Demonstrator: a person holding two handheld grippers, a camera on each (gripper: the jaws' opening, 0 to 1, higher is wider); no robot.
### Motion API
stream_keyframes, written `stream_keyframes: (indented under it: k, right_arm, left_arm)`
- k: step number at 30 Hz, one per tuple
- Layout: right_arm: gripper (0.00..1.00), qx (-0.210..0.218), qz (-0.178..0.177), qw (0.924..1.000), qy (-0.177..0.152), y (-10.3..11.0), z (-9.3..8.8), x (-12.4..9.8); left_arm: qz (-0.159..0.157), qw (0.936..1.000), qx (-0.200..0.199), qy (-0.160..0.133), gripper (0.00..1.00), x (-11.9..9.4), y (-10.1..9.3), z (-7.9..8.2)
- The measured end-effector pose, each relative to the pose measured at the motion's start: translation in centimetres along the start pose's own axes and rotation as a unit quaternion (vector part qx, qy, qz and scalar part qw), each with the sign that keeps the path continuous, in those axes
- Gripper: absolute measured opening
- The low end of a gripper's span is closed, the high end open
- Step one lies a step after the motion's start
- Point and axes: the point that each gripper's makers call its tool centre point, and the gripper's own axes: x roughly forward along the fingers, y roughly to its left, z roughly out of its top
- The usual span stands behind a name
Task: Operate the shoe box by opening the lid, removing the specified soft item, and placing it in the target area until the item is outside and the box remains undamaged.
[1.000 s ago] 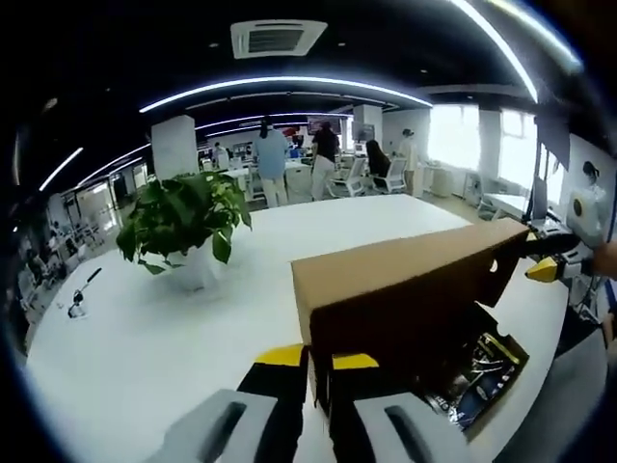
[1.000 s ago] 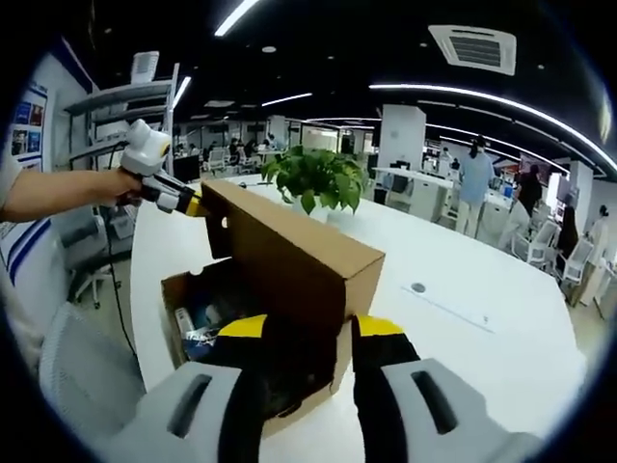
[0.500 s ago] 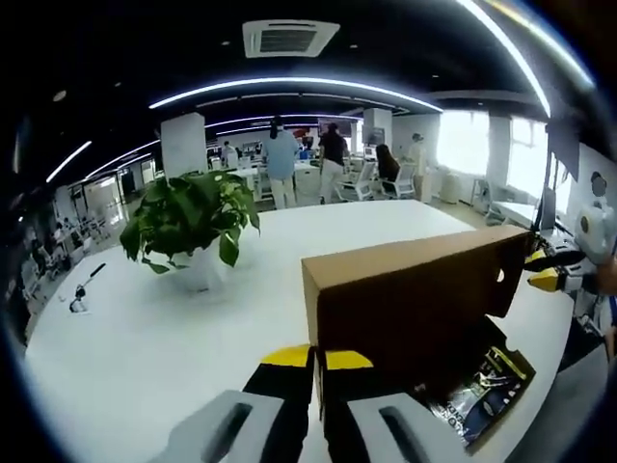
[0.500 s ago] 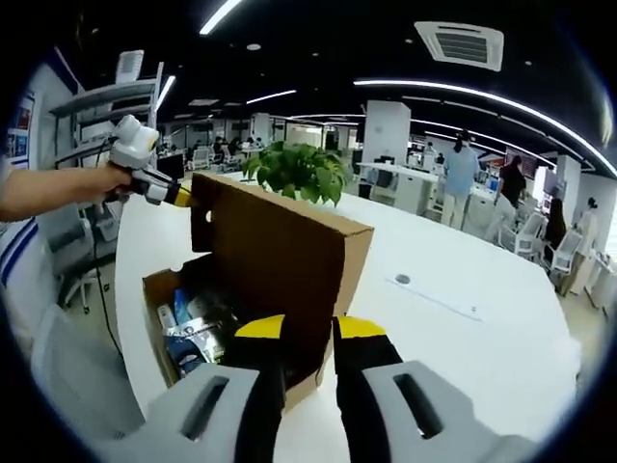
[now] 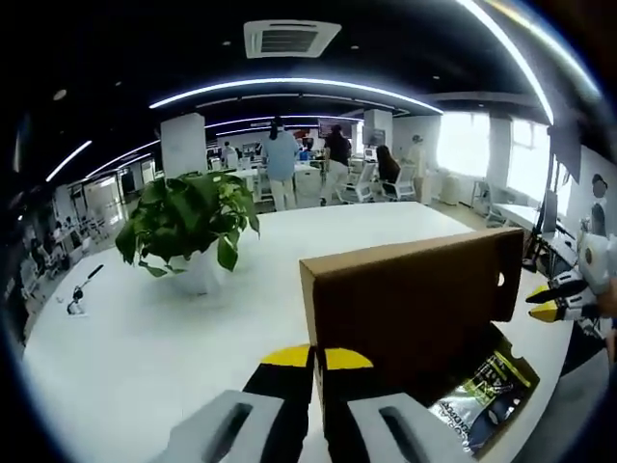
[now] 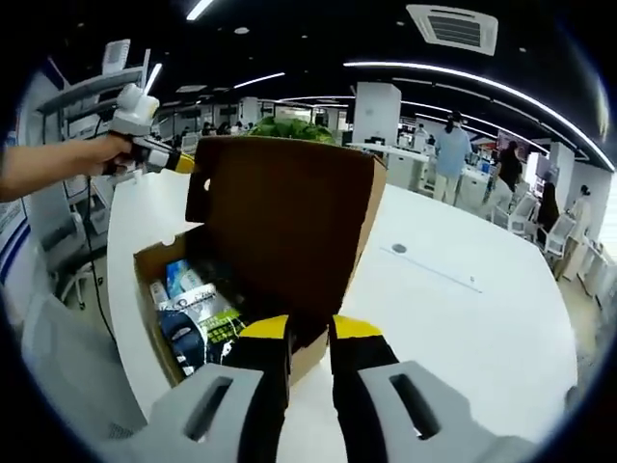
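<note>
On the white table (image 5: 145,357), in the left gripper view, a potted plant (image 5: 188,222) is seen at the left with a small dark object (image 5: 79,294) lying well apart near the table's far left edge; people stand and sit among desks in the office behind; to the right of the plant the cardboard shoe box (image 5: 482,405) is set with its long axis running away to the right, and its lid (image 5: 405,304) is raised upright on edge, the brown outer face turned toward the camera; under it a dark printed packet (image 5: 477,395) is seen inside the box; the left gripper (image 5: 318,359) is closed down on the near end of the lid, its yellow tips almost together with the cardboard edge between them; at the far right the right gripper (image 5: 551,301) is seen just beside the lid's other end, apart from it, its tips slightly parted.

Across the right gripper view, a hand holds the left gripper (image 6: 178,164) at the lid's far upper corner; the open box (image 6: 154,260) lies lengthwise away from the camera, with blue and dark packets (image 6: 188,309) inside; the lid (image 6: 284,227) stands upright with its inner face shown; the right gripper (image 6: 308,330) sits at the near end wall of the box, its yellow tips narrowly parted; whether cardboard is pinched between them cannot be told.
</note>
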Motion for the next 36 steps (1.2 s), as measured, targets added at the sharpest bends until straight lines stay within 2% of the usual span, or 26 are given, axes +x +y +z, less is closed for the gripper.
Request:
stream_keyframes:
  k: [4, 8, 27, 36]
  right_arm:
    - [0.1, -0.008, -0.022, 0.9997, 0.007, -0.7, -0.5, 0.4]
    - [0.08, 0.006, -0.037, 0.9992, 0.016, -1.6, -1.1, 0.9]
    - [0.03, 0.039, -0.032, 0.9982, 0.033, -3.3, -1.0, 4.8]
    - [0.03, 0.049, -0.034, 0.9974, 0.041, -3.6, -1.3, 5.6]
  left_arm:
    - [-0.002, 1.0, 0.001, 0.001, 0.01, 0.5, 0.1, 0.1]
    - [-0.003, 1.0, 0.002, 0.002, 0.02, 1.0, 0.3, 0.3]
    - [-0.007, 0.9999, 0.0, 0.013, 0.02, 3.1, 0.8, 0.5]
    - [-0.006, 0.9998, -0.009, 0.016, 0.02, 4.2, 1.0, 0.5]
